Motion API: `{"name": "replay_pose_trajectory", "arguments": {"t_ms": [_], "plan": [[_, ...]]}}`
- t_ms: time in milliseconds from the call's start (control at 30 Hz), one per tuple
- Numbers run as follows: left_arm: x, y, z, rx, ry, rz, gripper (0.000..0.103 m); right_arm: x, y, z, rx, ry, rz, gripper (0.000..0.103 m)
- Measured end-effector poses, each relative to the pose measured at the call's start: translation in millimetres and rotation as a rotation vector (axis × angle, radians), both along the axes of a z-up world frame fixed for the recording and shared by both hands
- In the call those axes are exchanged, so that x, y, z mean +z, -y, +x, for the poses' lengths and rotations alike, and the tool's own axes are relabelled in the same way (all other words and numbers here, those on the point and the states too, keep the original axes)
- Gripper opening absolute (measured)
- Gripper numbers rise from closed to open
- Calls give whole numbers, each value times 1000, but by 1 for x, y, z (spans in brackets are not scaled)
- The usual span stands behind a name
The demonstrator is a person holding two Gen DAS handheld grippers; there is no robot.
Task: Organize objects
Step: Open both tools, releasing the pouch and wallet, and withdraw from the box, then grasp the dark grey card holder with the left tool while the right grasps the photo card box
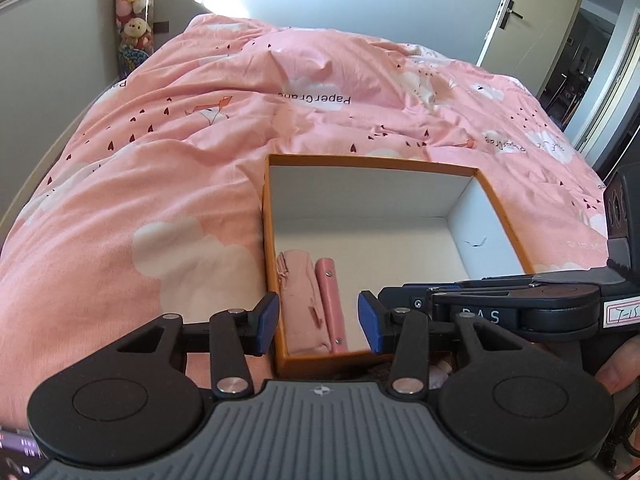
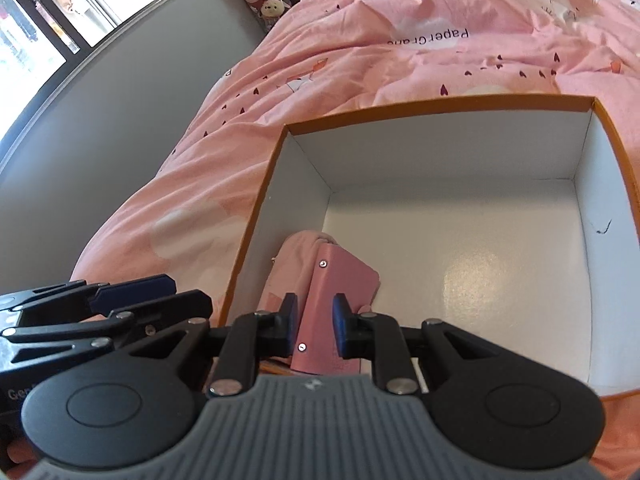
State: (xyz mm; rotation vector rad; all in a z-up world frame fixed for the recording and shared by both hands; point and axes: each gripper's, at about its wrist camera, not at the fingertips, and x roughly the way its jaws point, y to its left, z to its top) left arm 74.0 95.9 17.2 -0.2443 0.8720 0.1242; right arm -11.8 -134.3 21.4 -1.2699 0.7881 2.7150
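Observation:
An orange box (image 1: 506, 216) with a white inside lies open on the pink bed; it also shows in the right wrist view (image 2: 260, 208). In its near left corner lie a folded pink cloth (image 1: 300, 304) and a pink wallet (image 1: 331, 300) standing on edge beside it. My left gripper (image 1: 319, 323) is open, hovering over that corner with one finger outside the left wall. My right gripper (image 2: 315, 329) is narrowly open around the pink wallet (image 2: 344, 284), with small gaps at both pads; the cloth (image 2: 294, 268) lies left of it.
The pink quilt (image 1: 180, 152) covers the bed around the box. Most of the box floor (image 2: 480, 272) is bare white. A column of plush toys (image 1: 134, 8) stands at the far wall; a door (image 1: 520, 16) is at the back right.

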Motion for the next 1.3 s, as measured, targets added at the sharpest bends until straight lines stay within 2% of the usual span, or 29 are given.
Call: {"name": "replay_pose_trajectory", "arguments": {"t_ms": [233,300,400,500,567,633,700,800,967,1033,1100,1200,1300], "plan": [[-4,21,-20,-6,2,-42,50,17,12,42,25,-51,90,30],[-11,29,-21,-17,-1,-22,50,15,14,52,37,-47,120,36],[-23,42,-21,-44,-21,40,50,7,17,63,47,-25,199,37],[-32,48,-22,-68,-28,61,50,-4,17,75,39,-16,295,38],[-39,52,-23,-73,-36,103,50,-13,12,81,38,-31,294,40],[-44,56,-24,-69,-27,162,52,-20,9,79,56,10,279,40],[-47,60,-28,-83,-4,208,54,-24,9,77,77,10,277,40],[-48,63,-30,-112,-3,225,58,-27,16,74,125,27,300,39],[-54,63,-29,-126,-21,255,58,-36,20,69,149,86,305,40],[-58,60,-28,-106,-38,244,58,-40,20,67,149,112,298,40],[-61,56,-28,-106,-52,209,58,-44,20,66,155,125,273,49],[-67,53,-27,-126,-65,133,58,-49,19,66,159,121,242,48],[-74,53,-25,-133,-61,101,57,-51,18,67,147,109,238,47]]}}
